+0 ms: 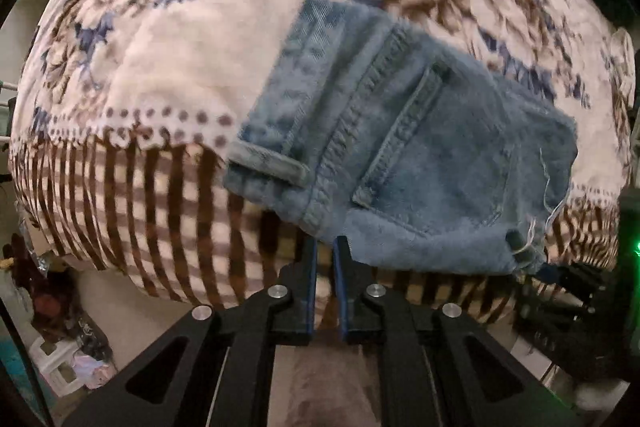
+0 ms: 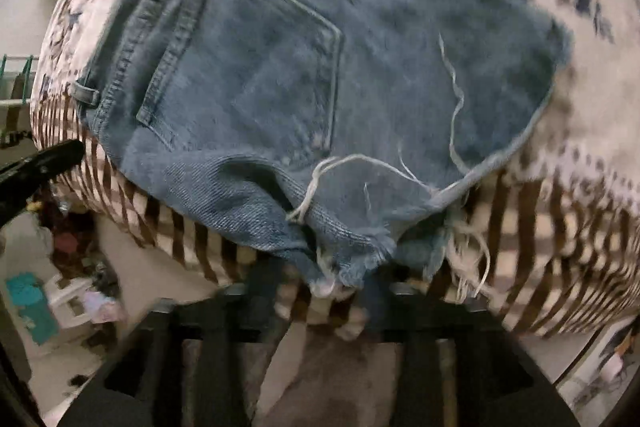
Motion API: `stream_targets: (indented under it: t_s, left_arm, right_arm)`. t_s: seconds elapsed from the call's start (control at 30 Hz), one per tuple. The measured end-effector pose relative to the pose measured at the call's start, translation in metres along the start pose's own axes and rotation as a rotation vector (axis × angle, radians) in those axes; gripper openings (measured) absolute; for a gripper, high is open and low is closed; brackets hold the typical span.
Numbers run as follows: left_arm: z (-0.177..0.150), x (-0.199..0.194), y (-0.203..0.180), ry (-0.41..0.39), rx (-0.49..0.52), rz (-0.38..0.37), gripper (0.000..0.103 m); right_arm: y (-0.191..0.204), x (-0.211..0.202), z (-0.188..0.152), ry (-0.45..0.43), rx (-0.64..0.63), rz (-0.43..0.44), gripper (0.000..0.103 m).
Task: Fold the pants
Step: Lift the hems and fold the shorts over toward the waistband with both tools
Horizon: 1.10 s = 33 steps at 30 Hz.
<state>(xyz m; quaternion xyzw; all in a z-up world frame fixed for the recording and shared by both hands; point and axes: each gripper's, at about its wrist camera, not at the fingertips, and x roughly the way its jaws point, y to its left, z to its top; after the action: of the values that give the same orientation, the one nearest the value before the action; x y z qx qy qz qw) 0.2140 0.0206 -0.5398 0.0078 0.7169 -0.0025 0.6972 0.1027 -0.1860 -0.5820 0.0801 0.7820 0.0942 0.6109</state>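
Folded blue denim pants (image 1: 400, 147) lie on a floral blanket (image 1: 180, 47), back pocket up, near its striped front edge. My left gripper (image 1: 325, 247) is just in front of the pants' near edge, its jaws nearly closed with a narrow gap and nothing between them. In the right wrist view the pants (image 2: 300, 87) fill the middle, with frayed hems and loose white threads (image 2: 452, 99) at the near edge. My right gripper (image 2: 328, 287) is blurred by motion below the frayed hem; its jaws stand apart, and the hem overlaps them.
The blanket's brown striped border (image 1: 140, 207) hangs over the bed's front edge. The floor below holds clutter: a white stool (image 2: 68, 291) and a teal item (image 2: 28, 303). The other gripper's black arm (image 2: 36, 163) shows at the left in the right wrist view.
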Motion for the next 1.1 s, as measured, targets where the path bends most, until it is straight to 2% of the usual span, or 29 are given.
stream_targets:
  t_s: [0.03, 0.07, 0.13, 0.17, 0.2, 0.23, 0.33, 0.4, 0.47, 0.5, 0.53, 0.57, 0.6, 0.7, 0.8, 0.83, 0.9, 0.93, 0.97, 1.0, 1.03, 1.1]
  left_arm:
    - [0.003, -0.003, 0.003, -0.016, 0.001, 0.020, 0.024]
    - [0.009, -0.008, 0.004, -0.037, 0.004, 0.027, 0.031]
    - [0.022, -0.013, 0.009, -0.070, -0.008, 0.029, 0.059]
    - [0.029, -0.015, 0.012, -0.087, -0.013, 0.027, 0.066]
    - [0.036, -0.014, 0.013, -0.097, -0.010, 0.017, 0.079]
    - [0.045, -0.012, 0.014, -0.099, -0.008, 0.017, 0.084]
    - [0.072, 0.000, 0.019, -0.089, -0.005, 0.008, 0.084]
    - [0.092, 0.012, 0.019, -0.078, -0.006, -0.006, 0.084]
    - [0.111, 0.027, 0.018, -0.050, -0.001, -0.011, 0.084]
    - [0.120, 0.036, 0.017, -0.033, 0.007, -0.014, 0.084]
    - [0.124, 0.041, 0.015, -0.022, 0.018, -0.011, 0.084]
    - [0.128, 0.046, 0.013, -0.010, 0.032, -0.013, 0.084]
    - [0.130, 0.049, 0.011, -0.002, 0.045, -0.016, 0.084]
    - [0.128, 0.050, 0.008, 0.000, 0.079, -0.020, 0.084]
    - [0.120, 0.050, 0.006, 0.002, 0.097, -0.028, 0.084]
    - [0.118, 0.052, 0.005, 0.007, 0.097, -0.033, 0.084]
    - [0.112, 0.059, 0.005, 0.026, 0.087, -0.041, 0.084]
    - [0.112, 0.062, 0.002, 0.034, 0.084, -0.046, 0.084]
    - [0.110, 0.064, 0.003, 0.040, 0.079, -0.052, 0.084]
    - [0.106, 0.064, 0.005, 0.046, 0.071, -0.060, 0.084]
    - [0.102, 0.063, 0.007, 0.053, 0.064, -0.075, 0.084]
    - [0.091, 0.065, 0.014, 0.061, 0.058, -0.097, 0.084]
  right_arm:
    - [-0.005, -0.004, -0.002, 0.011, 0.024, 0.035, 0.094]
    - [-0.010, -0.012, -0.007, 0.006, 0.053, 0.073, 0.094]
    - [-0.025, -0.026, -0.018, 0.006, 0.120, 0.118, 0.094]
    - [-0.036, -0.033, -0.024, 0.003, 0.175, 0.139, 0.094]
    - [-0.049, -0.041, -0.029, -0.017, 0.241, 0.158, 0.094]
    - [-0.062, -0.048, -0.033, -0.041, 0.309, 0.180, 0.094]
    - [-0.109, -0.054, -0.032, -0.123, 0.505, 0.240, 0.094]
    - [-0.132, -0.048, -0.019, -0.165, 0.578, 0.244, 0.093]
    - [-0.146, -0.038, -0.003, -0.191, 0.627, 0.290, 0.085]
    - [-0.147, -0.032, 0.006, -0.186, 0.632, 0.306, 0.069]
    - [-0.146, -0.027, 0.015, -0.172, 0.615, 0.319, 0.036]
    - [-0.141, -0.023, 0.023, -0.152, 0.590, 0.303, 0.016]
    - [-0.143, -0.022, 0.031, -0.152, 0.572, 0.296, 0.008]
    - [-0.129, -0.060, 0.046, -0.259, 0.489, 0.155, 0.007]
    - [-0.126, -0.091, 0.065, -0.333, 0.479, 0.115, 0.006]
    - [-0.128, -0.090, 0.076, -0.323, 0.467, 0.100, 0.007]
    - [-0.134, -0.076, 0.101, -0.236, 0.432, 0.096, 0.010]
    - [-0.133, -0.071, 0.103, -0.191, 0.431, 0.117, 0.015]
    - [-0.141, -0.071, 0.100, -0.186, 0.439, 0.151, 0.019]
    - [-0.144, -0.074, 0.092, -0.202, 0.454, 0.187, 0.034]
    - [-0.144, -0.078, 0.075, -0.214, 0.478, 0.213, 0.056]
    - [-0.145, -0.073, 0.044, -0.206, 0.532, 0.247, 0.075]
